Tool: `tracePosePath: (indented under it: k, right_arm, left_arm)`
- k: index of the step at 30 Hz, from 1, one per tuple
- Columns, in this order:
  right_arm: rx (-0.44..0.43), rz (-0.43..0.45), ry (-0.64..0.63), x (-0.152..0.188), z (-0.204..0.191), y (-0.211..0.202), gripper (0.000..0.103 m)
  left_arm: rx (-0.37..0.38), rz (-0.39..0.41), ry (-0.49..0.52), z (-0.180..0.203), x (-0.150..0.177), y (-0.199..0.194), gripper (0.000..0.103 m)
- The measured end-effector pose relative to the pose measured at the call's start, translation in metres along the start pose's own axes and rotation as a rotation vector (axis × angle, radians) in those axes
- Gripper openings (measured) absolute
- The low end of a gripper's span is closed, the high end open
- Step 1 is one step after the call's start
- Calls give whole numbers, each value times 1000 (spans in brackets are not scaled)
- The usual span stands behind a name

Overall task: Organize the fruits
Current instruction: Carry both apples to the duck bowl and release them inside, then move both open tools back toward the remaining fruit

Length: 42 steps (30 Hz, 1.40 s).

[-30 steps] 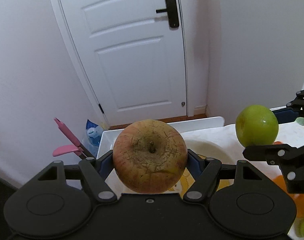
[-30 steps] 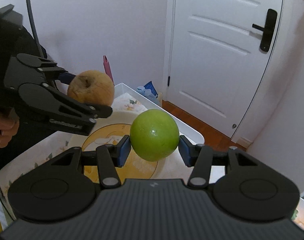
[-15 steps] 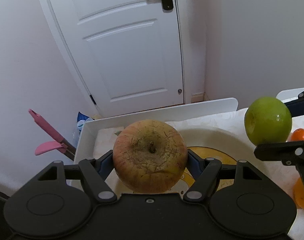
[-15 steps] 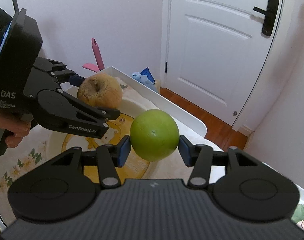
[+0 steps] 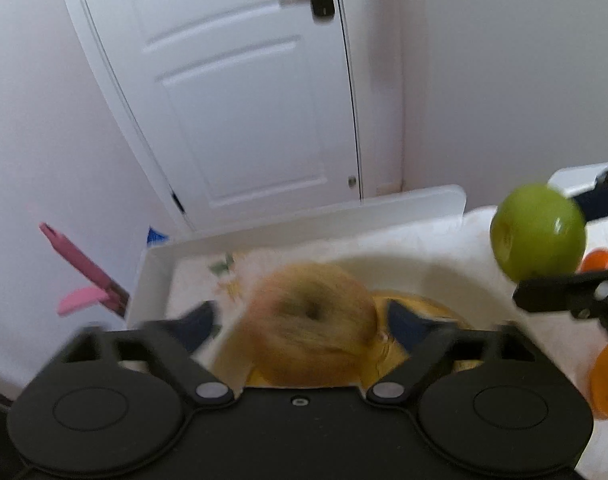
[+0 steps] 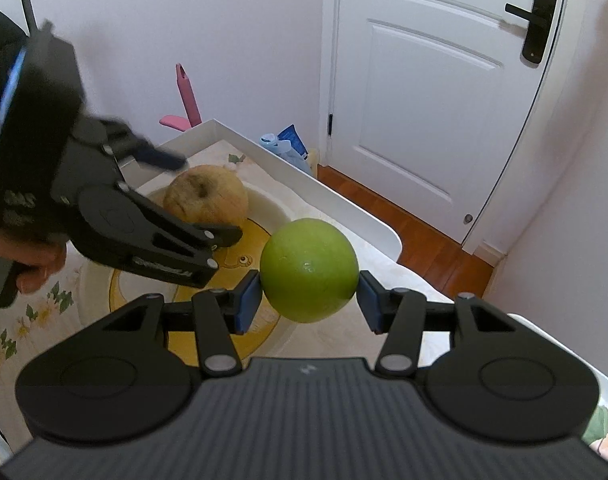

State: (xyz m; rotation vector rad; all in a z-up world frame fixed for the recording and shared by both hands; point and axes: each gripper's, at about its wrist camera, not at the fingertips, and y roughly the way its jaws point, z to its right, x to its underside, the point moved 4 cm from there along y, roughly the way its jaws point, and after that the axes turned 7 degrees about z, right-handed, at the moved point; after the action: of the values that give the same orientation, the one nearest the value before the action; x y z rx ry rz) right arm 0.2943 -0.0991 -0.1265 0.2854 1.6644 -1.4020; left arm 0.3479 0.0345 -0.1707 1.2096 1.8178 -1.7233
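A brownish wrinkled apple [image 5: 312, 322] sits blurred between the spread fingers of my left gripper [image 5: 299, 320], which is open; gaps show on both sides. In the right wrist view this apple [image 6: 205, 196] is over the white plate with a yellow picture [image 6: 263, 208], with the left gripper [image 6: 191, 200] around it. Whether the apple touches the plate I cannot tell. My right gripper [image 6: 308, 294] is shut on a green apple [image 6: 308, 270], held above the plate's right edge. The green apple also shows in the left wrist view [image 5: 538, 232].
The plate lies on a floral cloth [image 6: 27, 320] in a white tray [image 6: 344, 208]. Orange fruits [image 5: 598, 260] lie at the right. A pink tool [image 6: 185, 96] stands behind the tray. A white door [image 6: 432, 80] and walls are behind.
My left gripper has opened and let go of the brownish apple, which has dropped toward the plate. Both grippers have come lower over the tray. The right gripper still holds the green apple.
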Motion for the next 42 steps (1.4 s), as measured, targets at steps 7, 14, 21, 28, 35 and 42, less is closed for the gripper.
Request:
tracePosePath:
  k: [7, 14, 21, 28, 35, 42]
  right_arm:
    - [-8, -10, -28, 5, 4, -5, 67]
    - [-46, -10, -93, 4, -6, -2, 67]
    - [-83, 21, -187, -5, -23, 15, 67]
    - [-99, 18, -272, -2, -46, 38, 67]
    - [-75, -14, -329, 5, -59, 53, 67]
    - [39, 88, -353, -2, -62, 44, 103]
  left_arm:
    - [-20, -12, 7, -8, 1, -20, 103]
    - [-37, -29, -16, -13, 8, -41, 103]
    - [-41, -33, -80, -24, 10, -63, 103]
    - [-46, -40, -114, -35, 16, -70, 103]
    - [-32, -41, -112, -36, 22, -71, 103]
    - [-20, -37, -109, -37, 21, -71, 103]
